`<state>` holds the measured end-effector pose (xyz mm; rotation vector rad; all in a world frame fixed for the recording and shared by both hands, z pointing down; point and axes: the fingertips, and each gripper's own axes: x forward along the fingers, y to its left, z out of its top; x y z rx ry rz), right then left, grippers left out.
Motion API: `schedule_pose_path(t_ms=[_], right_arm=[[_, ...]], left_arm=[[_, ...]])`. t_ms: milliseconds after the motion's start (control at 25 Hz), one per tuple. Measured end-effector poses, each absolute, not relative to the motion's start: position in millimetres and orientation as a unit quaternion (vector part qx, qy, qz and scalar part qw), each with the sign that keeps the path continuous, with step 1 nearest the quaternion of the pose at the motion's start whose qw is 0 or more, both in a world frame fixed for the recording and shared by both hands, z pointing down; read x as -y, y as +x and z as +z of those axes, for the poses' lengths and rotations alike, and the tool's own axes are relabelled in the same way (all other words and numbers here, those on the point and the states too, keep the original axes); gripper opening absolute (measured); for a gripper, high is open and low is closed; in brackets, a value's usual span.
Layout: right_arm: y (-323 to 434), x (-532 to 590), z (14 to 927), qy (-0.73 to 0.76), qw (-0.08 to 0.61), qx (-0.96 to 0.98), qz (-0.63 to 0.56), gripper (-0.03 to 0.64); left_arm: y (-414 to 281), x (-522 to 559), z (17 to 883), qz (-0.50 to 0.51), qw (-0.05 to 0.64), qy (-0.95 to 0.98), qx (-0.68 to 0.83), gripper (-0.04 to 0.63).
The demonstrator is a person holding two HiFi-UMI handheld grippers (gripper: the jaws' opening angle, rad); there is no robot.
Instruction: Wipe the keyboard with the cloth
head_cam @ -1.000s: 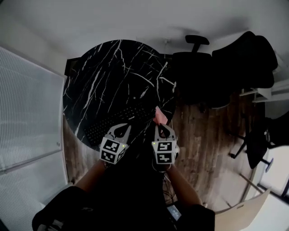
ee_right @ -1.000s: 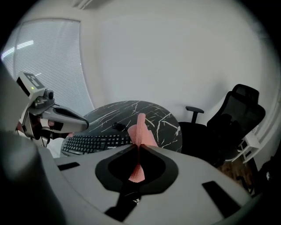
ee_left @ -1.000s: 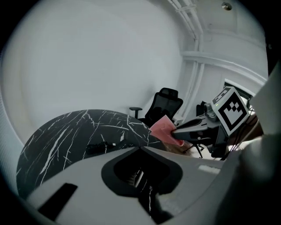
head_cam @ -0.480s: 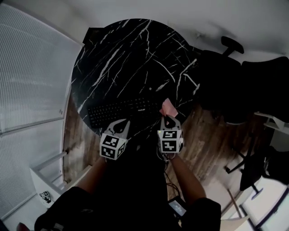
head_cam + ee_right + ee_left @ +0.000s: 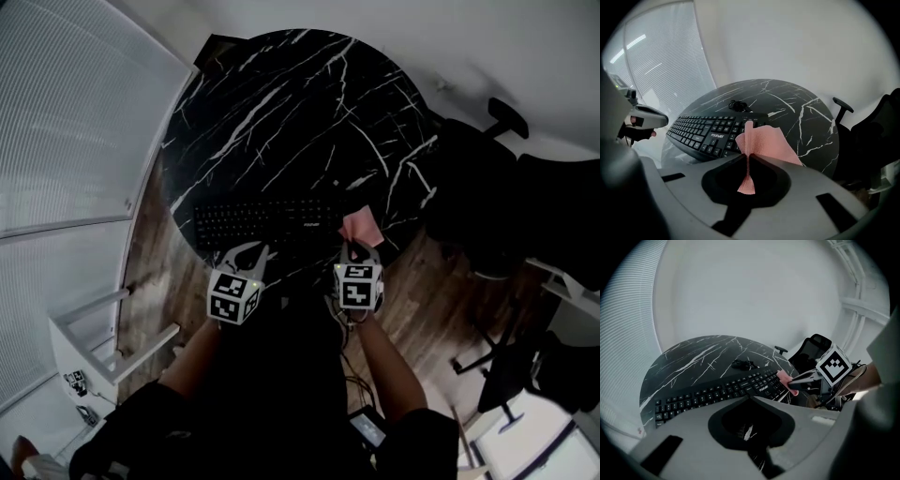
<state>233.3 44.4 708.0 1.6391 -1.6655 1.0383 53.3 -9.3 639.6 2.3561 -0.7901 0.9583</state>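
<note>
Jaws of right gripper point(image 5: 749, 158) pinch the pink cloth point(image 5: 768, 143); left gripper point(image 5: 751, 398) jaws are pressed together.

Steep overhead; 2 low views across keyboard point(image 5: 267, 223)

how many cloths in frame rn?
1. The pink cloth is pinched in the right gripper, by the right end of the keyboard. No other shows, though one could lie out of view.

Left gripper point(image 5: 246, 251) and right gripper point(image 5: 360, 247): grey curved jaws, each carrying a white cube with black square markers; black top point(image 5: 262, 403).
</note>
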Motion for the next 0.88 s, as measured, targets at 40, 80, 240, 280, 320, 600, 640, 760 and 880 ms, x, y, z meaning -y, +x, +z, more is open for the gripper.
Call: schedule_pose_path(t_ms=[40,80,240,280,320,600,640,760,880], right_arm=[[233.2,-44.1,708.6,0.614,0.289,0.623,0.390,0.008],[232.7,-44.0,709.4,0.613,0.291,0.622,0.391,0.008],[228.7,-41.3,711.6,0.609,0.307,0.621,0.385,0.008],[225.9,-39.4,711.8,0.609,0.310,0.622,0.382,0.008],[222.5,-37.4,712.0,0.607,0.312,0.624,0.380,0.008],[199.8,-30.6,712.7,0.595,0.316,0.633,0.383,0.008],[196.5,-30.1,713.2,0.593,0.317,0.633,0.383,0.008],[188.1,-28.3,713.6,0.589,0.321,0.635,0.382,0.008],[180.8,-25.0,713.9,0.589,0.323,0.635,0.382,0.008]], left_arm=[[49.8,9.3,640.5,0.349,0.239,0.858,0.290,-0.003],[46.2,9.4,641.5,0.348,0.243,0.857,0.293,-0.003],[35.6,15.9,642.8,0.331,0.270,0.848,0.313,-0.003],[33.9,18.1,642.6,0.329,0.270,0.848,0.316,-0.003],[32.0,19.7,642.7,0.329,0.269,0.848,0.317,-0.003],[14.7,22.8,648.6,0.332,0.274,0.845,0.317,-0.003],[11.4,23.9,649.9,0.333,0.275,0.844,0.318,-0.003],[1.9,27.4,651.2,0.334,0.275,0.843,0.321,-0.003],[-8.1,31.8,651.8,0.333,0.276,0.841,0.324,-0.003]])
